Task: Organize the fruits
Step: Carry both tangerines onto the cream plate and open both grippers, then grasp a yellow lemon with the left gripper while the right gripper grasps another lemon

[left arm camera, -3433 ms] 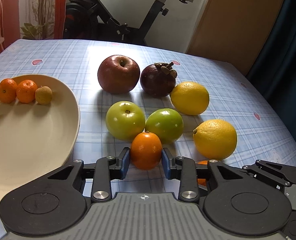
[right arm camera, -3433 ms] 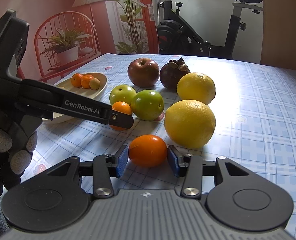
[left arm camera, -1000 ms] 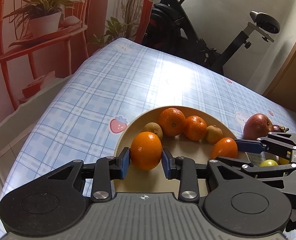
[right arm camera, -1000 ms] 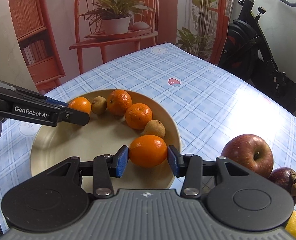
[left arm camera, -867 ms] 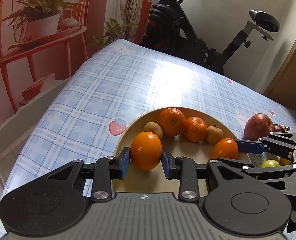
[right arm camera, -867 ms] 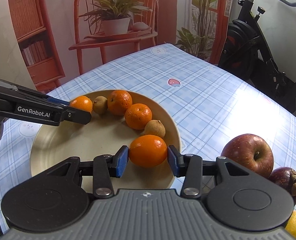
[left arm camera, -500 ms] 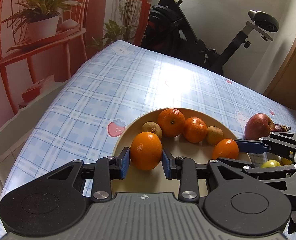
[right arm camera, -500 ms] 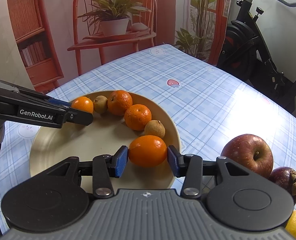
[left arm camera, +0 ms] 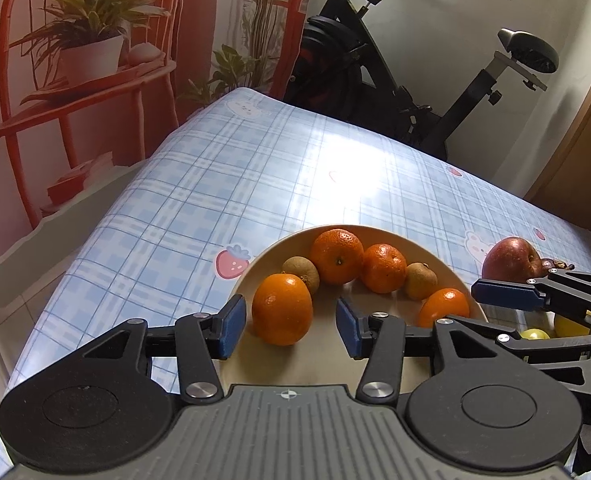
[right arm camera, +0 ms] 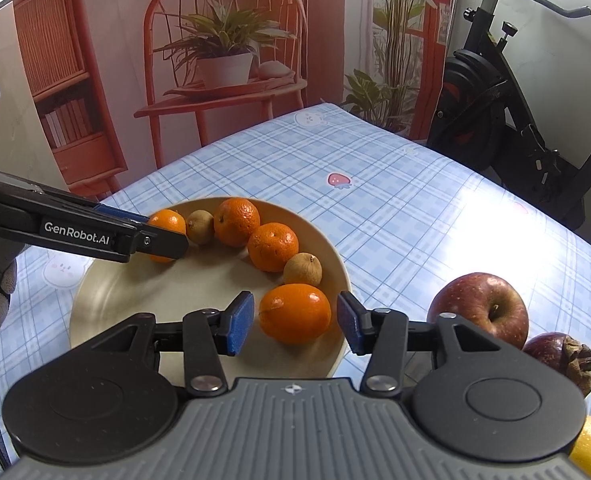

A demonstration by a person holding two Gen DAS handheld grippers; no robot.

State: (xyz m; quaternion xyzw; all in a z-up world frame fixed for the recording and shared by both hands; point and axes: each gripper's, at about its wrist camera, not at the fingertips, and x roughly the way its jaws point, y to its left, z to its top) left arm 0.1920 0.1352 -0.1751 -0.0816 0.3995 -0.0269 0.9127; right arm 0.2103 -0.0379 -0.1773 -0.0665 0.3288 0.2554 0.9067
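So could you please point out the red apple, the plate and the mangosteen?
red apple [right arm camera: 480, 307], right wrist view, middle of its skin.
plate [right arm camera: 107, 300], right wrist view, bare inner surface.
mangosteen [right arm camera: 555, 356], right wrist view, dark rind.

A lived-in home room — an exercise bike [left arm camera: 407, 80] stands just behind the checked-cloth table [left arm camera: 255, 176]. Beside the table, a red chair [right arm camera: 223, 60] bears a potted plant [right arm camera: 223, 52].

Your left gripper [left arm camera: 288, 326] and right gripper [right arm camera: 294, 329] are opening, each freeing its orange onto the plate [right arm camera: 115, 284].
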